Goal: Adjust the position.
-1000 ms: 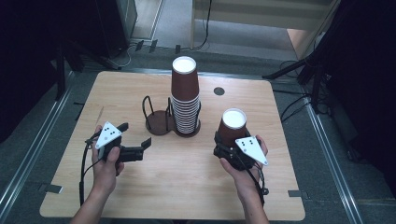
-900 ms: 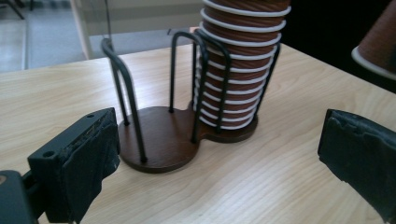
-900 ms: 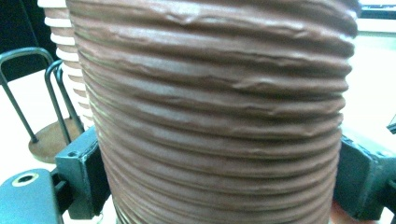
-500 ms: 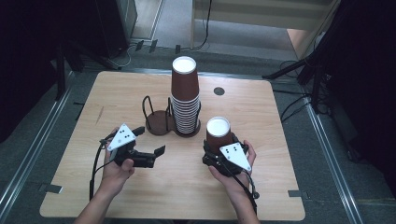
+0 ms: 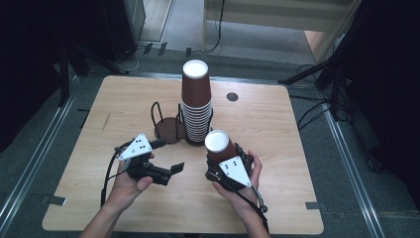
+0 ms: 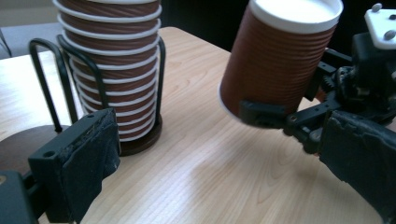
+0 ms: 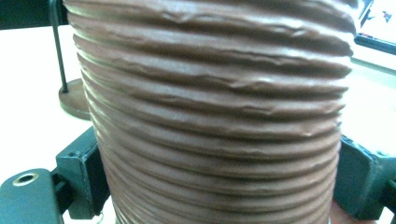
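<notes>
An upside-down brown ribbed paper cup (image 5: 218, 148) is held above the table, with my right gripper (image 5: 223, 160) shut on its lower part. In the right gripper view the cup (image 7: 215, 116) sits between both jaws of that gripper (image 7: 219, 186). My left gripper (image 5: 168, 156) is open, holds nothing, and points at the cup from the left with a short gap. In the left gripper view the cup (image 6: 280, 60) hangs tilted between this gripper's wide-apart jaws (image 6: 219, 163), and one of the right gripper's fingers (image 6: 261, 114) clamps its rim. A tall stack of the same cups (image 5: 196, 106) stands behind.
The stack (image 6: 116, 70) stands in a black wire holder on a round dark base (image 5: 168, 126), mid-table. A small dark round hole (image 5: 232, 96) lies near the far edge. The wooden tabletop (image 5: 277, 129) has bare room at the right and front.
My right gripper carried the cup left and nearer to the person. My left gripper moved right, towards the cup.
</notes>
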`<state>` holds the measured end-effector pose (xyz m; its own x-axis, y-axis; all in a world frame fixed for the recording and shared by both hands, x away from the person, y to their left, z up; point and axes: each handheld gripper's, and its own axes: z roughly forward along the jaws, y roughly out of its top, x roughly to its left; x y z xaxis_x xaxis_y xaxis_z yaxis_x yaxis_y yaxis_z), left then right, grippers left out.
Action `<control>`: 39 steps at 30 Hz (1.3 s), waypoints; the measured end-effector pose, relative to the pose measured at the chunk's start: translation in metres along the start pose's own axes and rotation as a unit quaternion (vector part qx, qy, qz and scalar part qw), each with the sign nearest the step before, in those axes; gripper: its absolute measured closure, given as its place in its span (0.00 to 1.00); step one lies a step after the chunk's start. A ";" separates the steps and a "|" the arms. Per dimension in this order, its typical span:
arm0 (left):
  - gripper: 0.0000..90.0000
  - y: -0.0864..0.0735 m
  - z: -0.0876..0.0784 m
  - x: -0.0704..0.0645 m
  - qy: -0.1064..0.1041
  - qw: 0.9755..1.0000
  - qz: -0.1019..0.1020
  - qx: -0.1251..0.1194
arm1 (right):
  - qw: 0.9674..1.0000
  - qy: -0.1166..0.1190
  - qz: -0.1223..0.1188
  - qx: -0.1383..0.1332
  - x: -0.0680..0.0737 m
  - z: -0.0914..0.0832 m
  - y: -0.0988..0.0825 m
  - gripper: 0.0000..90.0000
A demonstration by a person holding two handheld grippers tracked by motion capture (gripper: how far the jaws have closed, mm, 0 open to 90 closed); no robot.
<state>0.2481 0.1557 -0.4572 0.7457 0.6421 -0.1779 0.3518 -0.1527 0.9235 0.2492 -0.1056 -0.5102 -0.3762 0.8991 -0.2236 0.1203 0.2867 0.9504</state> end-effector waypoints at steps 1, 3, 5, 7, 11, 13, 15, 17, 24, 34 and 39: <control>0.00 0.000 0.001 -0.001 -0.002 1.000 0.003 0.003 | 1.000 0.001 -0.006 -0.001 0.002 0.000 0.000 0.11; 0.00 0.001 0.003 -0.003 -0.007 1.000 0.004 0.013 | 1.000 0.003 -0.018 -0.001 0.006 0.000 -0.001 0.11; 0.04 0.001 0.005 -0.005 -0.001 1.000 0.004 0.021 | 1.000 0.007 -0.028 -0.001 0.010 0.001 -0.002 0.11; 0.05 0.001 0.007 -0.008 -0.002 1.000 0.005 0.027 | 0.999 0.011 -0.036 -0.002 0.014 0.001 -0.003 0.11; 0.06 0.001 0.010 -0.012 -0.007 0.999 0.013 0.037 | 0.998 0.016 -0.057 -0.004 0.020 0.001 -0.005 0.11; 0.06 0.000 0.011 -0.013 -0.006 0.999 0.017 0.042 | 0.998 0.020 -0.063 -0.007 0.023 0.001 -0.005 0.11; 0.06 0.000 0.012 -0.015 -0.007 0.999 0.018 0.044 | 0.997 0.024 -0.069 -0.008 0.025 0.001 -0.006 0.11; 0.06 0.000 0.012 -0.015 -0.008 0.999 0.020 0.046 | 0.997 0.028 -0.074 -0.010 0.028 0.001 -0.007 0.11; 0.06 0.000 0.013 -0.018 -0.009 0.998 0.029 0.050 | 0.994 0.043 -0.101 -0.011 0.039 0.002 -0.011 0.11; 0.13 -0.001 0.017 -0.023 -0.018 0.997 0.039 0.067 | 0.990 0.061 -0.127 -0.016 0.049 0.002 -0.014 0.11; 0.15 -0.001 0.017 -0.024 -0.021 0.996 0.044 0.074 | 0.988 0.075 -0.137 -0.019 0.054 0.001 -0.016 0.11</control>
<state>0.2398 0.1279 -0.4601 0.7995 0.5896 -0.1146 0.3604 -0.3183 0.8768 0.2281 -0.0617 -0.5374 -0.5225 0.7297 -0.4410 -0.0379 0.4968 0.8670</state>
